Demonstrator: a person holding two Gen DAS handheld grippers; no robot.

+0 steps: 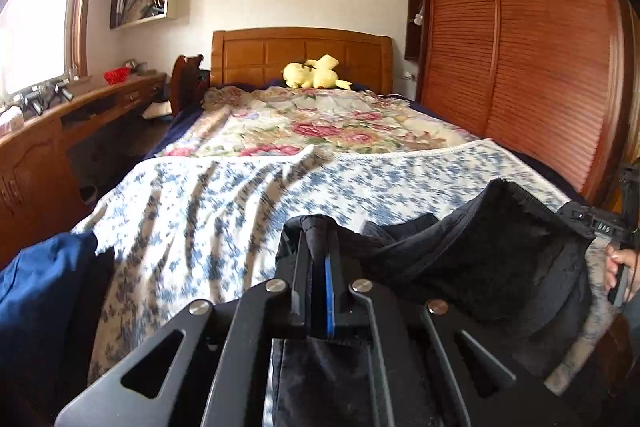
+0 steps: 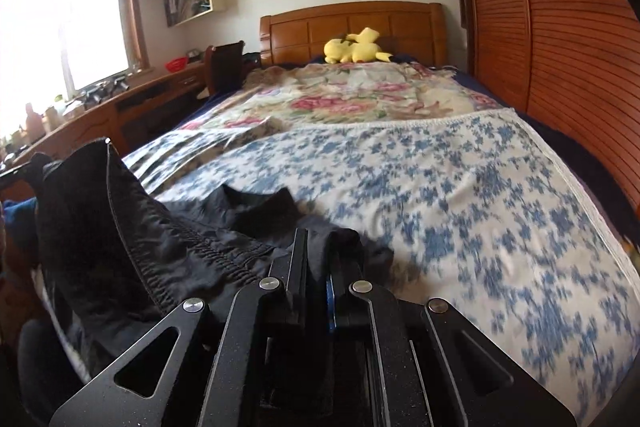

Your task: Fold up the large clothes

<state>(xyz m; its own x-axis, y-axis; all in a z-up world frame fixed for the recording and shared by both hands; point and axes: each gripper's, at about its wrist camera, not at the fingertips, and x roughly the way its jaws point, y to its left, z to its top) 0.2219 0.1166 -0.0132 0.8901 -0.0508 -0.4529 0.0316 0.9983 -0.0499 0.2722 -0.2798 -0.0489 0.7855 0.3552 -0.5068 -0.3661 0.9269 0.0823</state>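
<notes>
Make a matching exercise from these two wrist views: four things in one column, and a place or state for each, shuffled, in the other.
Things
1. black garment
2. yellow plush toy
3. blue floral sheet
4. red bowl

Places or states
A. spread over the near half of the bed
B. on the wooden desk under the window
C. pinched between the jaws of both the left gripper and the right gripper
D. lying by the headboard

Pairs: 1-C, 2-D, 3-A, 4-B
</notes>
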